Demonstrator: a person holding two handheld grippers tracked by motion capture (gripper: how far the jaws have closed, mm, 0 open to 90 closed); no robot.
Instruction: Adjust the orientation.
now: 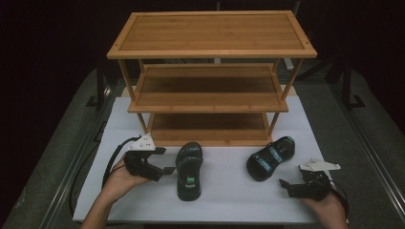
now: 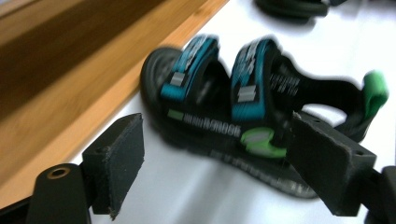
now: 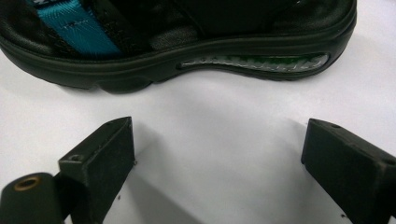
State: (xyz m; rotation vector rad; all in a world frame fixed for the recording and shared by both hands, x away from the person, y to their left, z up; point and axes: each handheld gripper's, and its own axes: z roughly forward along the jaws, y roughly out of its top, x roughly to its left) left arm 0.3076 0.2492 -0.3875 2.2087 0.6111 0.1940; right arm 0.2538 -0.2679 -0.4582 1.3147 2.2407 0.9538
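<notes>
Two black sandals with teal straps and green accents lie on the white table top in front of a wooden rack. The left sandal (image 1: pixel 189 172) points toward the rack; my left gripper (image 1: pixel 165 161) sits just to its left, open, jaws aimed at its side. In the left gripper view this sandal (image 2: pixel 233 107) lies just ahead of the open left gripper (image 2: pixel 217 149), blurred, with no pad pressing on it. The right sandal (image 1: pixel 270 157) lies at an angle. My right gripper (image 1: pixel 285 187) rests open below it; the right gripper view shows the sandal's sole (image 3: pixel 187 65) beyond the open right gripper (image 3: pixel 217 158).
A three-tier bamboo rack (image 1: pixel 210 52) stands at the back of the white table top (image 1: pixel 229 200), all shelves bare. Its bottom shelf edge (image 2: pixel 93 107) runs close behind the left sandal. Dark floor and metal rails flank the table.
</notes>
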